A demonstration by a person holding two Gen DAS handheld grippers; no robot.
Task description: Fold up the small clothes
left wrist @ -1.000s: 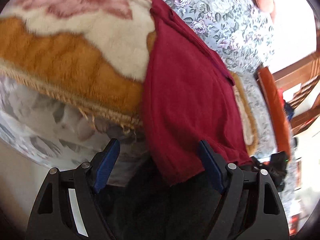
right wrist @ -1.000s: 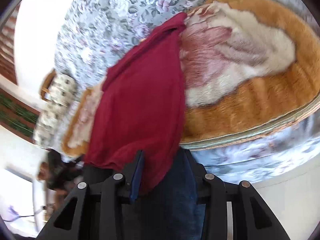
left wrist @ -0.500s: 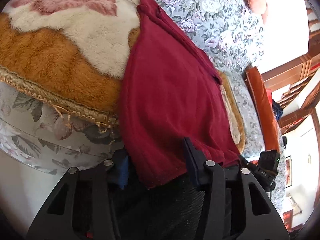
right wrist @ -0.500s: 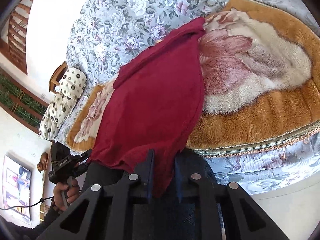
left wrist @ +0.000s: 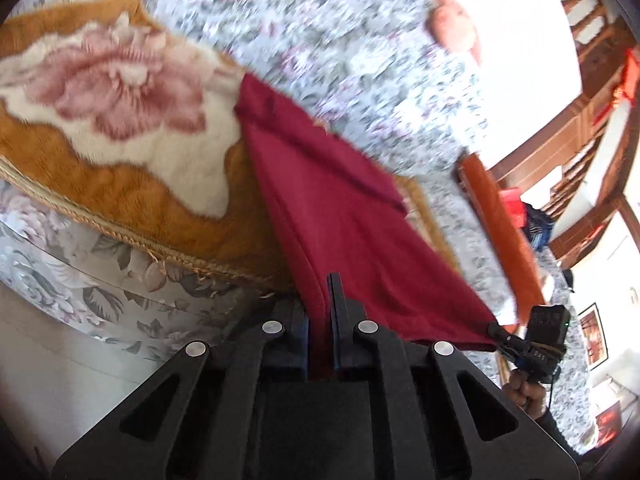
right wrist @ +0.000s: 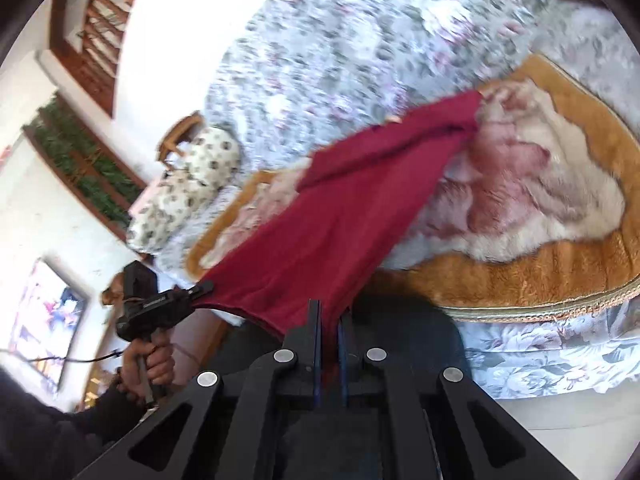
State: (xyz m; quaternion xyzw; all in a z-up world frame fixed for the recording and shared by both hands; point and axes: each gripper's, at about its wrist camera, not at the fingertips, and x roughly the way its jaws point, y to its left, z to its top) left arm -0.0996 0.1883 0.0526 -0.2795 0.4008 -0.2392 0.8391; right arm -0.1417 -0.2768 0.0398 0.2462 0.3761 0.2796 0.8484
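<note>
A dark red garment [left wrist: 340, 208] lies spread on the sofa seat, its far end against the backrest and its near hem lifted and stretched taut. My left gripper [left wrist: 324, 280] is closing its jaws onto the hem's left corner, and the pads press on the cloth. In the right wrist view it shows at the left [right wrist: 204, 288], pinching that corner. My right gripper [right wrist: 328, 308] is closing in the same way on the other corner of the red garment [right wrist: 328, 232]. It also appears at the right in the left wrist view [left wrist: 494, 328].
An orange plush seat cover [left wrist: 120, 200] with a pink rose pattern lies on the floral sofa [left wrist: 340, 40]. A spotted cushion [right wrist: 200, 168] sits at the sofa's far end. A person's hand [right wrist: 148, 360] holds the left gripper's handle. Wooden railings stand behind.
Both grippers went from open around the hanging hem to shut on its two corners. Both then rose, lifting the hem and pulling it taut between them.
</note>
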